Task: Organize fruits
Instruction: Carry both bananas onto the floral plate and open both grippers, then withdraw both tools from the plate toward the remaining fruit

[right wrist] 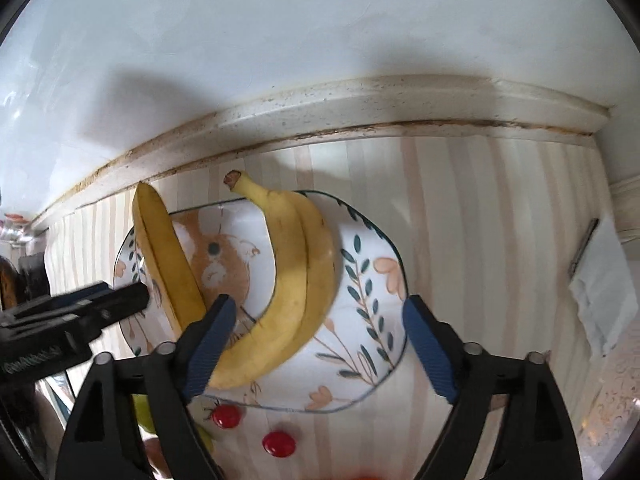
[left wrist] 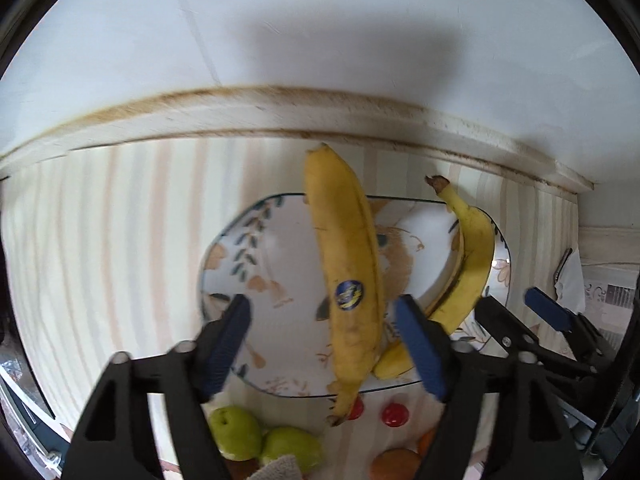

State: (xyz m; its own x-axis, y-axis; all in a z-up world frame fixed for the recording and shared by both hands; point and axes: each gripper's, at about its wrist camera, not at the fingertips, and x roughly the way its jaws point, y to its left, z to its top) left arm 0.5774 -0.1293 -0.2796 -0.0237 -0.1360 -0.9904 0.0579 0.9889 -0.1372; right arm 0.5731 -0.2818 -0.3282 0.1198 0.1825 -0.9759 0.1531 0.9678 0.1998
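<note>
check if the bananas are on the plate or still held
On the plate: both bananas lie across it, and each hand-held gripper stands open, pads clear of the fruit.

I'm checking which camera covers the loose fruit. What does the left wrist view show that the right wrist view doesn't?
Only the left wrist view shows two green fruits clearly, orange fruits at the bottom edge, and the blue sticker on the near banana.

Only the right wrist view shows the second banana in full, and that it is a joined pair.

Both show the floral plate, two small red fruits, the striped cloth, and open claws: left claw, right claw.
</note>
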